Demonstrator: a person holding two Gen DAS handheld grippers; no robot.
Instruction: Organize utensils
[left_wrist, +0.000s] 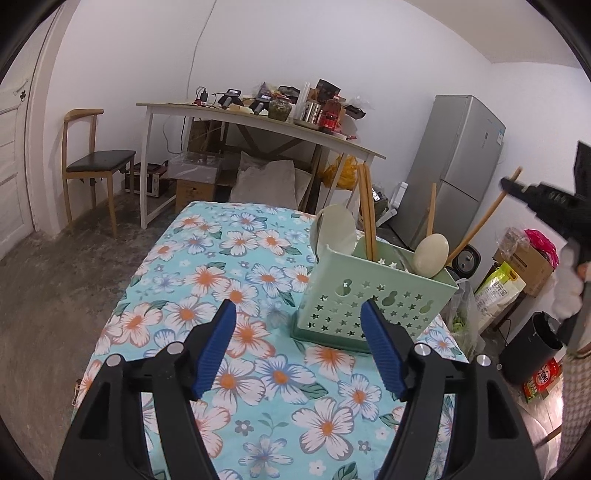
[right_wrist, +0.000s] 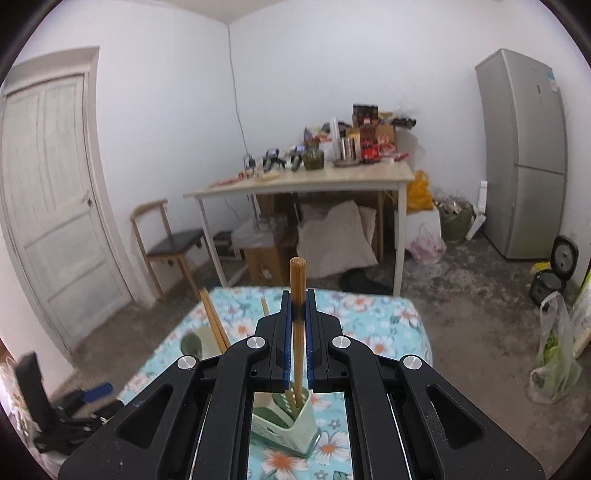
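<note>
Chopstick (right_wrist: 297, 295) clamped upright by right gripper (right_wrist: 297, 306), aligned over holder (left_wrist: 373, 295) for insertion; left gripper (left_wrist: 298, 314) held wide, idle near it.

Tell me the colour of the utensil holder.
Pale mint green utensil holder, with star-shaped cut-outs; clearest in the left wrist view.

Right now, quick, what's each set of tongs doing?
Left tongs: open, holding nothing, above the floral tablecloth.
Right tongs: closed on a wooden chopstick, over the green holder.
</note>
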